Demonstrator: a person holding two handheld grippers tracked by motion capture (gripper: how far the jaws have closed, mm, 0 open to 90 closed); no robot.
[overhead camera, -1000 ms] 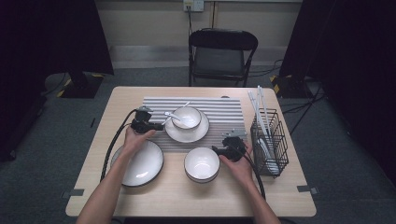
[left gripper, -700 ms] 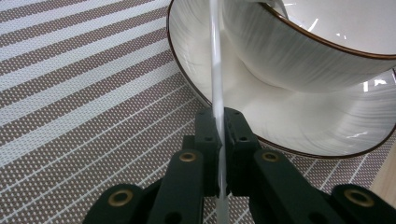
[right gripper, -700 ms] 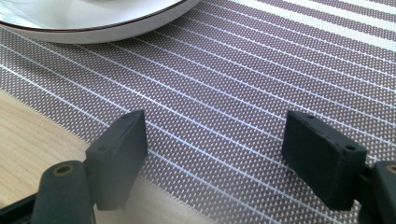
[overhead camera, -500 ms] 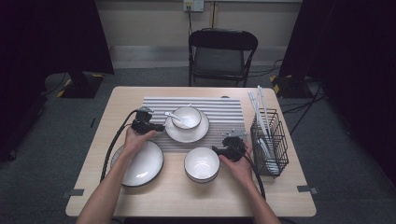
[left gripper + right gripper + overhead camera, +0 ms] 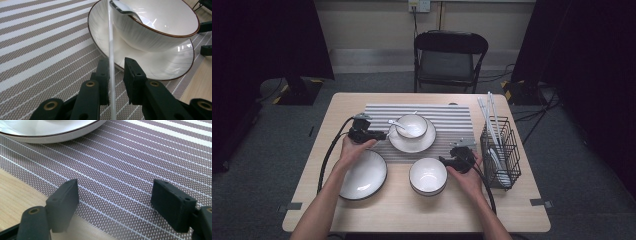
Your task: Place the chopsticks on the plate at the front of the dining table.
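Observation:
A white spoon rests in a white bowl that stands on a white plate on the striped mat. The spoon's handle sticks out toward my left gripper and runs between its jaws. Those jaws have just been opening: the handle lies against the left pad, and a gap shows at the right pad. My right gripper stands open over the mat's near edge, beside an empty bowl, with nothing between its jaws.
A second white plate lies at the front left under the left forearm. A black wire rack with white utensils stands at the right. A black chair stands behind the table.

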